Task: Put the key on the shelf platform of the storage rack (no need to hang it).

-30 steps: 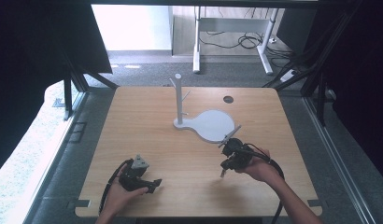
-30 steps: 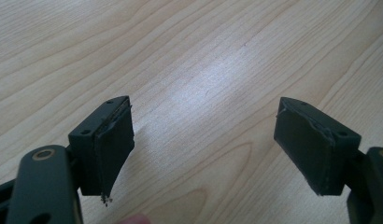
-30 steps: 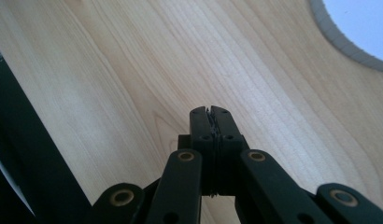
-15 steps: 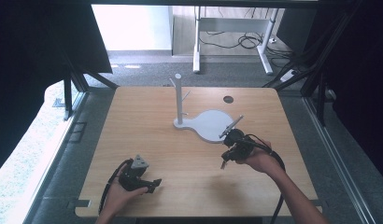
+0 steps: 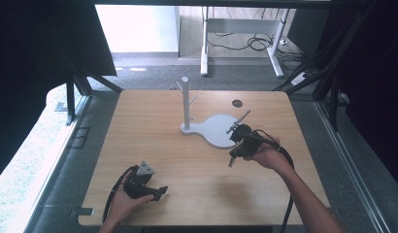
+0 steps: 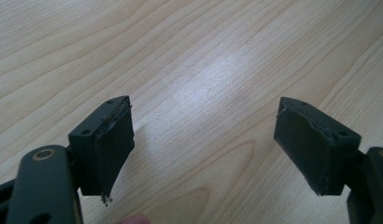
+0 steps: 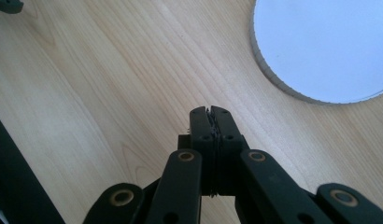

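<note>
Wooden table (image 5: 153, 131) bears white stand (image 5: 207, 127); right gripper (image 7: 210, 116) closed beside it

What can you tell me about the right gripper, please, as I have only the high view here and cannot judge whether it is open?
Observer: The right gripper is shut, its jaws pressed together with nothing between them.
Operator: And what lies ahead of it?
Observer: Bare table, with the round white base of the stand just beyond its tip.
Operator: Thank you. Is the left one shut too?
Observer: No, the left gripper is wide open over bare wood.
</note>
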`<state>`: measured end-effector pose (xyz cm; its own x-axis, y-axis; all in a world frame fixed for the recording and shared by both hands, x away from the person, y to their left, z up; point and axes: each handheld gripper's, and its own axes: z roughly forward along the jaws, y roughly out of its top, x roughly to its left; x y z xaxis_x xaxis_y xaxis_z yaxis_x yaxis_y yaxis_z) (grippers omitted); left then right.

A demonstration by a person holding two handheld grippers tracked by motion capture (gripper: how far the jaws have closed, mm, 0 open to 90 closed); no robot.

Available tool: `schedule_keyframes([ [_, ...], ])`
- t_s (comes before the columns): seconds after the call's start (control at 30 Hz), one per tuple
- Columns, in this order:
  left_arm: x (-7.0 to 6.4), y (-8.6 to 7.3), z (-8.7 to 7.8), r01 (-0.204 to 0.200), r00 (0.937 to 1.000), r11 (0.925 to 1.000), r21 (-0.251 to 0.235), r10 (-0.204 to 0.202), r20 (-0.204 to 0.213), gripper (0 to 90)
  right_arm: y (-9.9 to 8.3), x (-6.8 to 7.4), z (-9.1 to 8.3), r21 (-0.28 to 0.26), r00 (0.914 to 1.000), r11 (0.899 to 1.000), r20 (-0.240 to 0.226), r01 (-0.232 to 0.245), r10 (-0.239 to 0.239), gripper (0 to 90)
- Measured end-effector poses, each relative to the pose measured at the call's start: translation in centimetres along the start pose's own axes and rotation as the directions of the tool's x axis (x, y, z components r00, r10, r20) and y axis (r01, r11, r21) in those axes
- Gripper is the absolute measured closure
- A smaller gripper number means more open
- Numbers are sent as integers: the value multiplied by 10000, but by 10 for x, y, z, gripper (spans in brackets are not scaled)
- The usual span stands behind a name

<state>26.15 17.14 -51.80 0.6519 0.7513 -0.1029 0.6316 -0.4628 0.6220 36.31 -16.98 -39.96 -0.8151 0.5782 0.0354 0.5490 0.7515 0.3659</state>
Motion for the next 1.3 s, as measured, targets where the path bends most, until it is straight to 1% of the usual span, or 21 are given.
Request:
schedule_keyframes([
  [0.23, 1, 0, 1, -73, 10000, 9999, 74, 73, 18, 203, 5, -6, 1, -67, 9999, 9999, 45, -106, 106, 893],
  [0.3, 0, 0, 1, -55, 10000, 10000, 26, 55, 2, 204, 7, -7, 1, -113, 9998, 9998, 168, -138, 140, 893],
  [0.4, 0, 0, 0, -49, 10000, 10000, -29, 49, -3, 204, 9, -9, 1, -156, 9998, 9998, 176, -124, 127, 893],
  [0.43, 0, 0, 0, -43, 10000, 10000, -38, 43, 2, 204, 11, -11, 2, -167, 9996, 9996, 163, -217, 220, 893],
  [0.5, 0, 0, 0, -50, 10000, 10000, -26, 50, -4, 204, 12, -12, 1, -173, 9996, 9996, 168, -243, 246, 893],
  [0.53, 0, 0, 0, -54, 10000, 10000, -19, 54, -7, 204, 14, -15, 1, -252, 9994, 9993, 183, -272, 277, 893],
  [0.63, 0, 0, 0, -57, 10000, 10000, -5, 57, 0, 204, 15, -17, 1, -327, 9991, 9990, 266, -310, 319, 893],
  [0.7, 0, 0, 1, -58, 10000, 10000, 7, 58, -13, 204, 17, -19, 0, -449, 9984, 9980, 328, -436, 451, 893],
  [0.8, 0, 0, 1, 31, 10000, 10000, 3, -31, -2, 204, 20, -23, -1, -574, 9983, 9973, 355, -448, 469, 893],
  [0.93, 0, 0, 1, 20, 10000, 10000, 0, -20, -13, 204, 24, -25, -2, -686, 9982, 9967, 391, -435, 463, 892],
  [1.3, 0, 0, 1, 23, 10000, 10000, 10, -23, -5, 204, 31, -31, -1, -641, 9975, 9966, 449, -524, 554, 893],
])
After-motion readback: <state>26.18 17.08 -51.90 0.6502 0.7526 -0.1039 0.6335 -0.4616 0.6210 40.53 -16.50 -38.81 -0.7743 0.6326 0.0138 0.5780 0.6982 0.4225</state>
